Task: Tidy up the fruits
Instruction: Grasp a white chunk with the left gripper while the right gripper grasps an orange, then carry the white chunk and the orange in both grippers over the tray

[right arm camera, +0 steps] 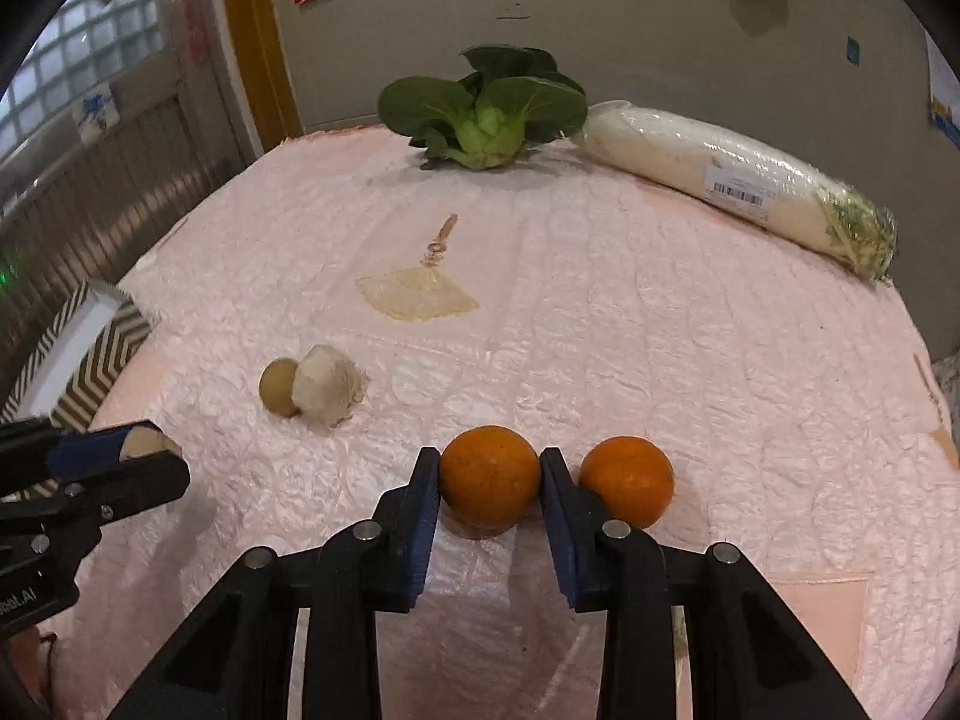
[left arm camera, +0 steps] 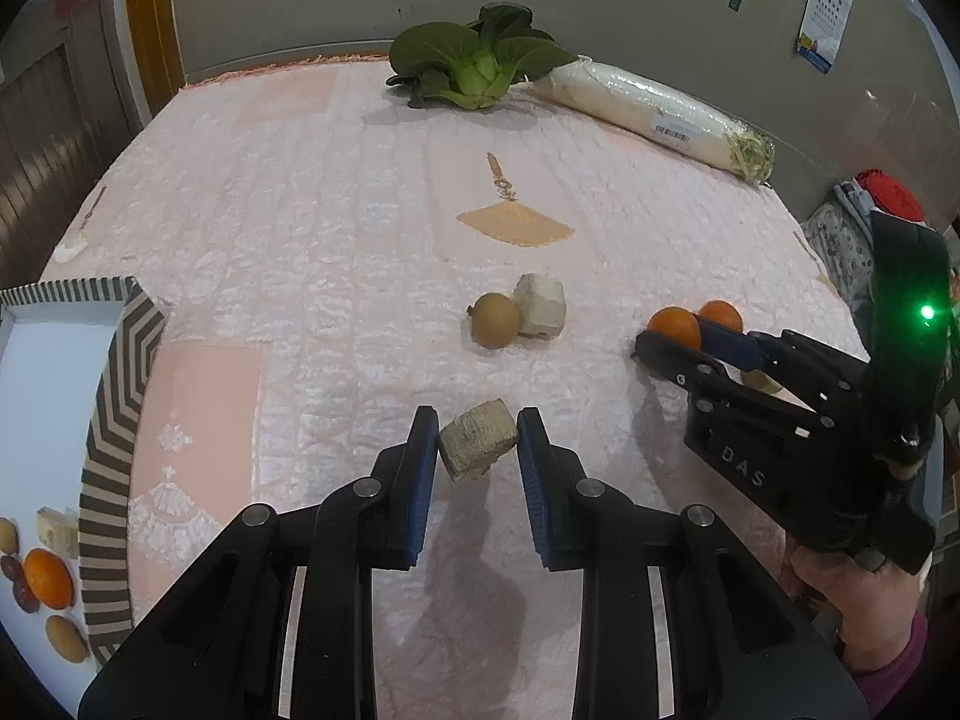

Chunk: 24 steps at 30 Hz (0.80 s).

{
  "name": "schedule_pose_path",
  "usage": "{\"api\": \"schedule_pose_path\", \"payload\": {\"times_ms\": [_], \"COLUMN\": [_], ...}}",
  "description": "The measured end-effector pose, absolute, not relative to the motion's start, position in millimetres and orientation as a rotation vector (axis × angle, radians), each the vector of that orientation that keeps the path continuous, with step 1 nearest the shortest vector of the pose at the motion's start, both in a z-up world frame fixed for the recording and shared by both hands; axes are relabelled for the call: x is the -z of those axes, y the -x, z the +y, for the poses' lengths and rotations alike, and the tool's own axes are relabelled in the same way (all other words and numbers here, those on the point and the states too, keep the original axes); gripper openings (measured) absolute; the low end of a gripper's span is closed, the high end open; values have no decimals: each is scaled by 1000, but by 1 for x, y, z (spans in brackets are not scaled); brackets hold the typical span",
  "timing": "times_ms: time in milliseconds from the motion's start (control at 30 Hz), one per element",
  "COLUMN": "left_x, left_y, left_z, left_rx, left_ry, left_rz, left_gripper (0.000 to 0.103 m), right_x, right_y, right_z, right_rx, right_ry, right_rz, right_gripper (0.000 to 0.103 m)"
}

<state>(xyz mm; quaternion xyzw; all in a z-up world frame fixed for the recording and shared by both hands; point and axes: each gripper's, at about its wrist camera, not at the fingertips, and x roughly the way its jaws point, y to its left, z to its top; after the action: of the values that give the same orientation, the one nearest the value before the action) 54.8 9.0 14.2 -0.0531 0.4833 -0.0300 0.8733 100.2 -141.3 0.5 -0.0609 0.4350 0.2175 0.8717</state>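
Striped tray [left arm camera: 114,396] already holds several fruits. Left gripper [left arm camera: 478,450] is clamped on a pale cut chunk [left arm camera: 478,447]; right gripper [right arm camera: 489,483] grasps an orange [right arm camera: 489,483]. Second orange [right arm camera: 627,480], brown fruit [left arm camera: 495,320] and another chunk [left arm camera: 542,306] remain on the cloth [left arm camera: 300,240].

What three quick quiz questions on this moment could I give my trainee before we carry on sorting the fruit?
1. True or false: the right gripper has its fingers on either side of an orange.
2. What sits between the fingers of the left gripper? A) a kiwi B) a pale fibrous chunk C) a radish
3. Which leafy vegetable lies at the far edge of the table?

Key: 1. True. 2. B. 3. The bok choy, beside the wrapped white radish.
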Motion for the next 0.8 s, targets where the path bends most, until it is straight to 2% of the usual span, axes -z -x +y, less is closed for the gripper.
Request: {"api": "schedule_pose_path", "payload": {"times_ms": [800], "left_x": [-41], "left_y": [32], "left_z": [50], "left_rx": [8], "left_ry": [116], "left_rz": [928], "left_gripper": [26], "right_x": [-46], "right_y": [28], "right_z": [-100], "right_rx": [-502], "right_ry": [52], "right_rz": [789], "right_gripper": [32]}}
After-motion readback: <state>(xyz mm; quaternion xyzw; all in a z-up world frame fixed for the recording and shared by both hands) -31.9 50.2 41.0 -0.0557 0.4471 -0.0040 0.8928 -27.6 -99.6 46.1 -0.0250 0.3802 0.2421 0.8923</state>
